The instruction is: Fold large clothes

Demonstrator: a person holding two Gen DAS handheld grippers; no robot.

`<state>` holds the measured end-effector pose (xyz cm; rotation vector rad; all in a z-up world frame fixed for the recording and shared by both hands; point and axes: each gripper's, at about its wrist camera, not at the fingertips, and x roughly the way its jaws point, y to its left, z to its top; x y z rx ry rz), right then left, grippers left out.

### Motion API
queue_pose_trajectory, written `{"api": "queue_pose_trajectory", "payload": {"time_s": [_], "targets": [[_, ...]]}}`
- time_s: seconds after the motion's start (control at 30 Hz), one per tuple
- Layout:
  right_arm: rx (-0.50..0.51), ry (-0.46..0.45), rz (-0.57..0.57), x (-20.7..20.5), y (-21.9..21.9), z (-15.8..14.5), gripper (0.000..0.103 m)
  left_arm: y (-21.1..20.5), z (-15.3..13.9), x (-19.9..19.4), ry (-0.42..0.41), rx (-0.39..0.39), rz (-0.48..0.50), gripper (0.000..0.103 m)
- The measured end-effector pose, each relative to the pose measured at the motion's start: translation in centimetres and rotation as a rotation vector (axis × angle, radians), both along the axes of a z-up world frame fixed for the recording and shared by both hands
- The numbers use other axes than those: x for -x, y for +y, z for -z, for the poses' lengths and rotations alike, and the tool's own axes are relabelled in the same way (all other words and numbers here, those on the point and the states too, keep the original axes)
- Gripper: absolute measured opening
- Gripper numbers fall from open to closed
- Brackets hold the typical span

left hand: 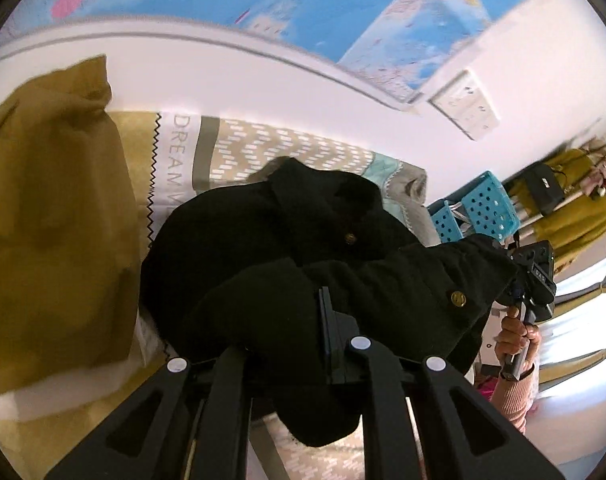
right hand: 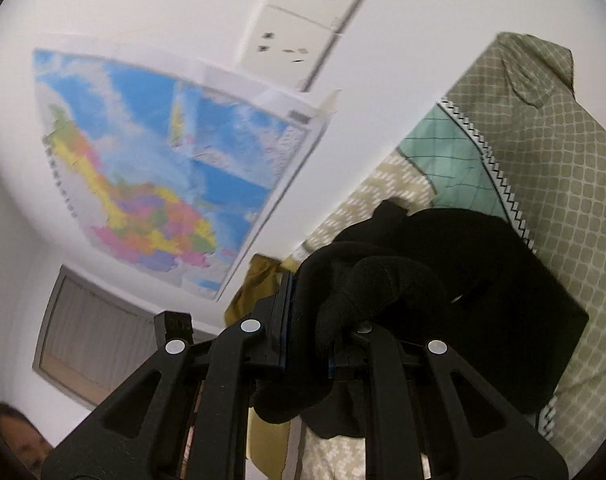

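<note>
Both claws, left claw point(left hand: 335, 344) and right claw point(right hand: 307, 336), are clamped on the black coat point(left hand: 287, 240), bunched ahead of them over the bed point(left hand: 287, 148). Thick, limp, heavy cloth: you should grip seams or hems.

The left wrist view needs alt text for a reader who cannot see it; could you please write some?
The left gripper is shut on a black garment with brass buttons, bunched above a patterned bedspread. At right, the right gripper clamps the same garment. A mustard cloth lies at left; a map hangs on the wall.
</note>
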<state>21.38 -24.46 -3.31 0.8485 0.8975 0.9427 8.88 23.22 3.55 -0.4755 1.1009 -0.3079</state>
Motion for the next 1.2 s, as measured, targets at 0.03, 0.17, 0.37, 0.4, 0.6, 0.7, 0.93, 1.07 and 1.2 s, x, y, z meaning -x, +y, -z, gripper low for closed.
{"api": "queue_pose_trajectory", "payload": {"time_s": [0.03, 0.17, 0.37, 0.4, 0.6, 0.7, 0.93, 1.07, 1.2], "targets": [[0.010, 0.016, 0.004, -0.6, 0.2, 0.4, 0.013, 0.1, 0.3, -0.4, 0.012, -0.001, -0.005, 0.013], [0.042, 0.097, 0.029, -2.7, 0.9, 2.4, 0.016, 1.2, 2.5, -2.8, 0.091, 0.065, -0.025, 0.014], [0.065, 0.127, 0.098, -3.9, 0.8, 3.7, 0.055, 2.5, 4.7, -4.2, 0.153, 0.174, -0.067, 0.021], [0.071, 0.117, 0.105, -4.0, 0.7, 3.5, 0.055, 2.7, 4.8, -4.2, 0.152, 0.203, -0.078, 0.027], [0.221, -0.017, 0.042, -2.5, 2.3, 1.6, 0.068, 3.8, 3.1, -2.9, 0.018, 0.246, -0.126, 0.056], [0.383, -0.120, 0.001, -0.9, 3.9, 1.1, 0.075, 1.7, 1.9, -1.7, -0.050, 0.141, -0.064, 0.065], [0.652, -0.310, -0.050, 2.8, 5.8, 0.7, 0.086, -6.7, 2.6, 0.2, -0.124, -0.089, 0.201, 0.069], [0.782, -0.372, -0.077, 4.5, 6.2, 1.8, 0.060, -10.5, 4.3, -0.9, -0.115, -0.162, 0.279, 0.070], [0.803, -0.383, -0.043, 4.2, 4.8, 1.9, 0.004, -11.1, 6.6, -3.4, -0.079, -0.278, 0.229, 0.018]]}}
